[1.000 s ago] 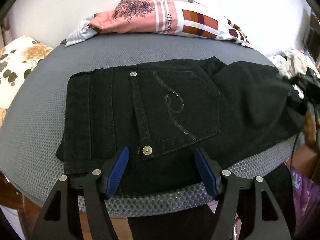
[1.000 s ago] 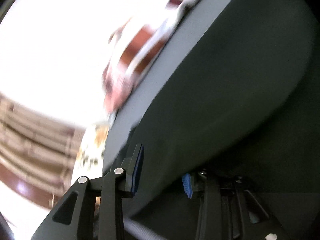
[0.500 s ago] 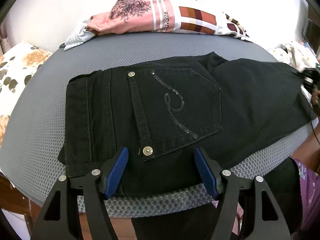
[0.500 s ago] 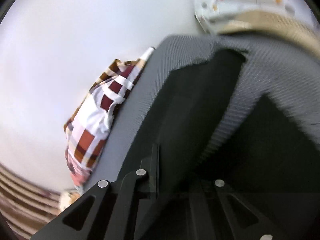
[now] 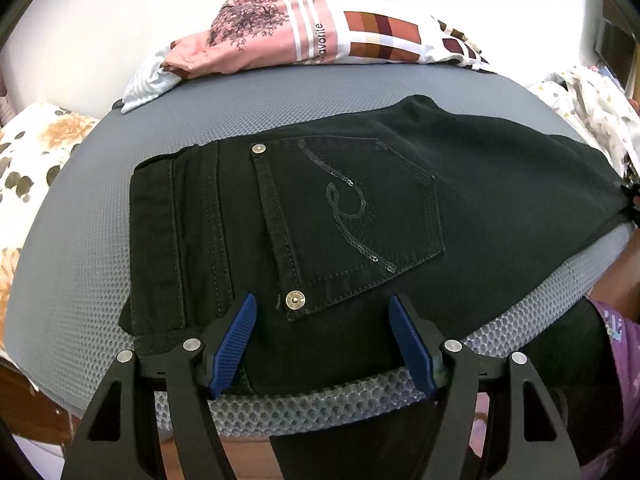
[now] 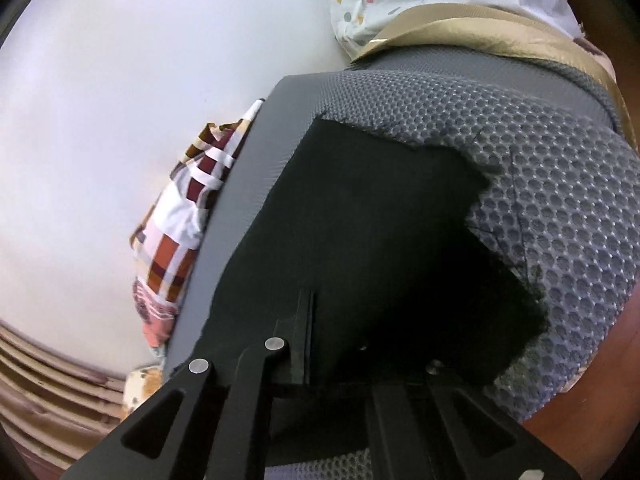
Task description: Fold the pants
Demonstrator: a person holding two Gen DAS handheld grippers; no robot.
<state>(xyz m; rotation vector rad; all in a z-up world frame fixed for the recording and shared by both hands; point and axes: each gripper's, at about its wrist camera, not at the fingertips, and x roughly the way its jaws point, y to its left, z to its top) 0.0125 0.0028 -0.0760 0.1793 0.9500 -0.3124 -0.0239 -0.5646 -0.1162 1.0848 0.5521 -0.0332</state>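
Black pants lie folded lengthwise on a grey mesh cushion, back pocket up, waistband to the left. My left gripper is open with blue pads either side of the pants' near edge, holding nothing. In the right wrist view the pants' leg end lies on the cushion. My right gripper sits at the leg fabric; its fingers are dark against the black cloth and partly hidden, so I cannot tell whether it grips.
A pile of folded pink and checked clothes lies at the cushion's far edge, also in the right wrist view. A floral pillow is at the left. White patterned cloth lies at the right.
The right gripper swung round and brought the leg end down flat onto the cushion. The left gripper moved slightly closer, still open.
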